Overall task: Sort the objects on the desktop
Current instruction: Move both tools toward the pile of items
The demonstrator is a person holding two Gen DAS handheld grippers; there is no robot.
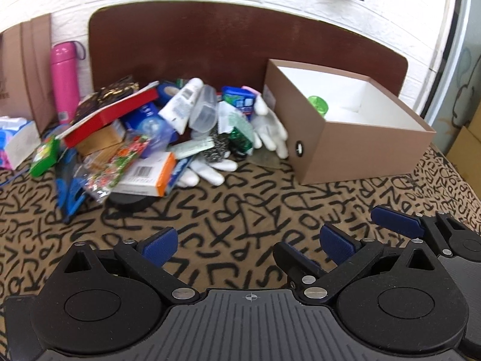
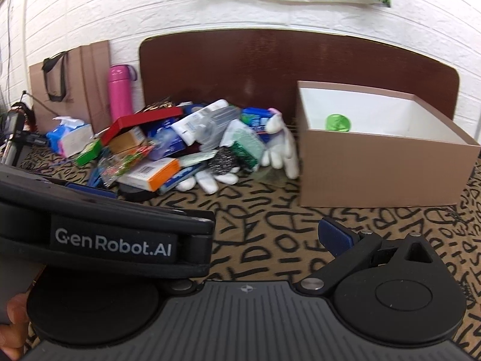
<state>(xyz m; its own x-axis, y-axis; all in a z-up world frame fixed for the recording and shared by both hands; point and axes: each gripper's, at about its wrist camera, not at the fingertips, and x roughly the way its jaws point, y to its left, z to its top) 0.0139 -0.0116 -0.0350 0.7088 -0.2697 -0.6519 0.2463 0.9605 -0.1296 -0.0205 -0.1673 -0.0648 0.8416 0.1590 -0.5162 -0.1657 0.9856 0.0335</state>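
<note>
A heap of small objects (image 1: 156, 138) lies on the letter-print cloth at the back left: boxes, tubes, a steel scourer (image 1: 218, 147), white gloves (image 1: 267, 126). It also shows in the right wrist view (image 2: 180, 150). A brown open box (image 1: 354, 138), (image 2: 384, 165) stands to the right, with a green round thing (image 1: 318, 104), (image 2: 338, 122) inside. My left gripper (image 1: 249, 240) is open and empty, low over the cloth in front of the heap. My right gripper (image 2: 264, 234) is open and empty beside it; its left finger is hidden behind the left gripper's body (image 2: 105, 231). One of its fingers (image 1: 396, 221) shows in the left wrist view.
A pink flask (image 1: 64, 81) and a brown paper bag (image 2: 72, 84) stand against the white wall at the back left. A tissue pack (image 1: 15, 141) lies at the far left. A dark brown board (image 1: 240, 45) stands behind the heap and box.
</note>
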